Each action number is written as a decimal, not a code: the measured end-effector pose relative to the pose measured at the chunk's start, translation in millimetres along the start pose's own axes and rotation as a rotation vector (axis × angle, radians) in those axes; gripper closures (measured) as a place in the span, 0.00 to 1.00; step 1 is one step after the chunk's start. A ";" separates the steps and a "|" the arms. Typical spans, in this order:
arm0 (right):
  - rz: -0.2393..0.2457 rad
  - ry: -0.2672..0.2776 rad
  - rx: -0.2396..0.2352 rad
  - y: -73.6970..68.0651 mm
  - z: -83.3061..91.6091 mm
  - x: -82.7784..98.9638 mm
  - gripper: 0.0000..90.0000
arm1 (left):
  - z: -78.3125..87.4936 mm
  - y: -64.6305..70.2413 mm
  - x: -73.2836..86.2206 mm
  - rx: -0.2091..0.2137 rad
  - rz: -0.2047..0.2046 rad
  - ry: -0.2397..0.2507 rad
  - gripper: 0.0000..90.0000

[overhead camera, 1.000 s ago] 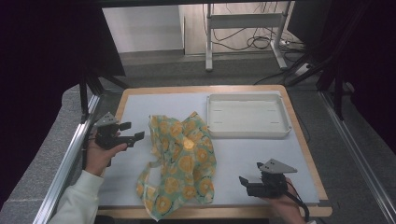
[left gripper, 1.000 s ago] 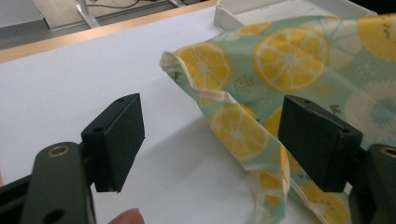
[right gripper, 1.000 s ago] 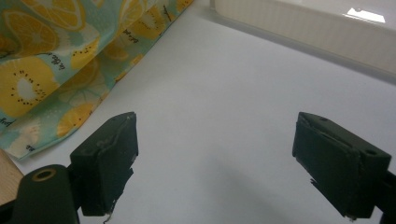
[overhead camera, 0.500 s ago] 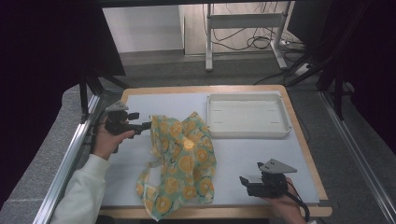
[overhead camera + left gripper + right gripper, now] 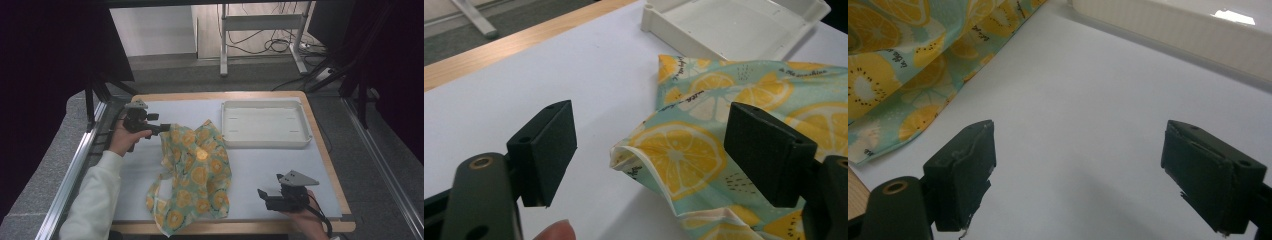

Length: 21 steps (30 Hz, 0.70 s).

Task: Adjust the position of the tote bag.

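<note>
A crumpled cloth printed with lemon and kiwi slices on pale green lies mid-table, reaching the front edge. My left gripper is at the cloth's upper-left corner, open, and in the left gripper view a folded corner of the cloth lies between the spread jaws of the left gripper. My right gripper rests open near the front right of the table, apart from the cloth. In the right gripper view the right gripper has bare white table between its jaws, with the cloth off to the left.
A shallow white tray stands at the back right of the table; its wall shows ahead of the right gripper. The wooden table rim frames the white surface. Metal rails run along both sides.
My left gripper has moved right and forward across the table to the cloth's upper-left corner. The right gripper and the cloth have stayed in place.
</note>
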State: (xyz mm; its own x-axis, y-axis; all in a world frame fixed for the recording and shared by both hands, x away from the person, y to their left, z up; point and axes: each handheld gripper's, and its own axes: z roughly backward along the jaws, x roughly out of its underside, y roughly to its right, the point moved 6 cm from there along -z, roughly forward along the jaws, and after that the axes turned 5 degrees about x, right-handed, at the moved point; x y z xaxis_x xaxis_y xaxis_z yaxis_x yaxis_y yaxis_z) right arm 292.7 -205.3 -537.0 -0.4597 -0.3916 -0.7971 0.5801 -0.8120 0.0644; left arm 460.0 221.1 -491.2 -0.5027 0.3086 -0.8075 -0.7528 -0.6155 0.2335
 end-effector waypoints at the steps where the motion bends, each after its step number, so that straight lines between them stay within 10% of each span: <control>1: 0.002 -0.001 0.000 -0.3 -0.1 0.1 0.16 | -1.5 -0.3 0.9 0.020 0.001 -0.004 0.24; 10: 0.004 -0.010 0.001 0.2 -1.6 1.0 0.16 | -21.4 -5.7 17.7 0.070 -0.022 -0.079 0.27; 21: 0.006 -0.014 0.005 0.7 -2.2 1.5 0.16 | -28.6 5.0 22.5 0.058 -0.060 -0.054 0.80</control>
State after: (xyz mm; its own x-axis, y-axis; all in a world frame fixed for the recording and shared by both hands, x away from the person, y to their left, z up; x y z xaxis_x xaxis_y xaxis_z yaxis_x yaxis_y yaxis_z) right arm 293.8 -205.5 -539.5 -0.4655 -0.4023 -0.7883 0.5797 -0.8116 0.0718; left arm 457.1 204.2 -523.7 -0.4771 0.3836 -0.7907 -0.8048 -0.5522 0.2177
